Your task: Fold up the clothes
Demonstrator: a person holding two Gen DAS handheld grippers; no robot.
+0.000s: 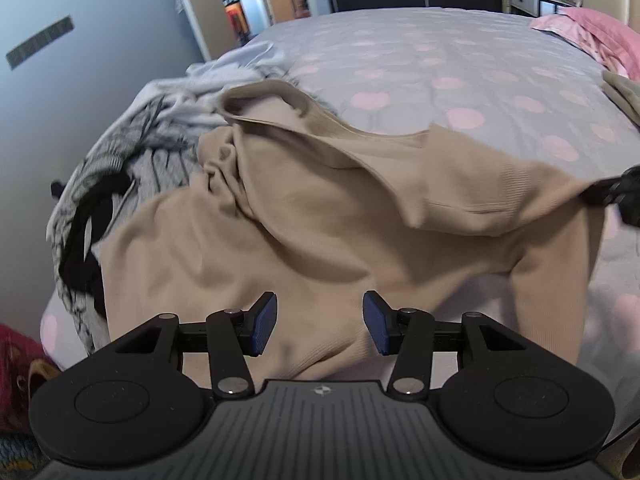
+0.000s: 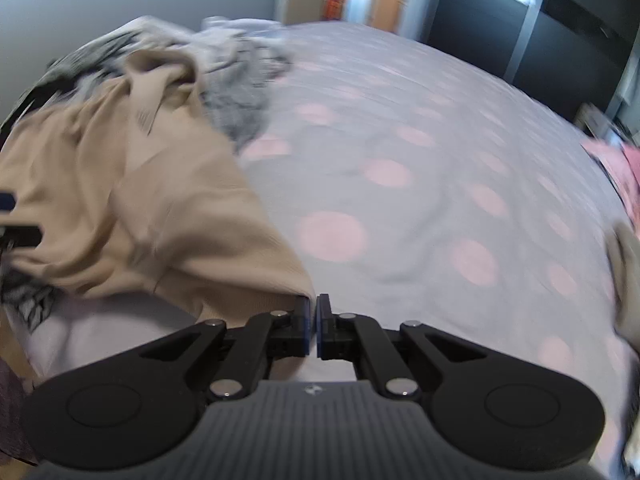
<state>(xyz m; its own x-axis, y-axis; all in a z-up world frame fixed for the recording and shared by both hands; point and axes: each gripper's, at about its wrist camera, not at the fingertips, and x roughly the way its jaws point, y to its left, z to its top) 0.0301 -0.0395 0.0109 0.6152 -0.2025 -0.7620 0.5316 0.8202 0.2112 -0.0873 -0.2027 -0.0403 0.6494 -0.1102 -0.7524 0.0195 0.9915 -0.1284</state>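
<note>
**Currently: beige jumper on spotted bed, one corner pinched**

Right tool (image 2: 313, 320): jaws clenched together, nipping the ribbed edge of the beige knitted jumper (image 2: 132, 208); in the left wrist view that corner is drawn taut toward it.

Left tool (image 1: 319, 322): jaws spread apart, blue pads clear of the fabric, poised above the jumper's near hem.

Jumper: rumpled, lying on the grey bed cover with pink dots (image 1: 460, 64).

Beside it: heap of grey and black patterned clothes (image 1: 120, 168). Far corner: pink pillow (image 1: 600, 36).
</note>
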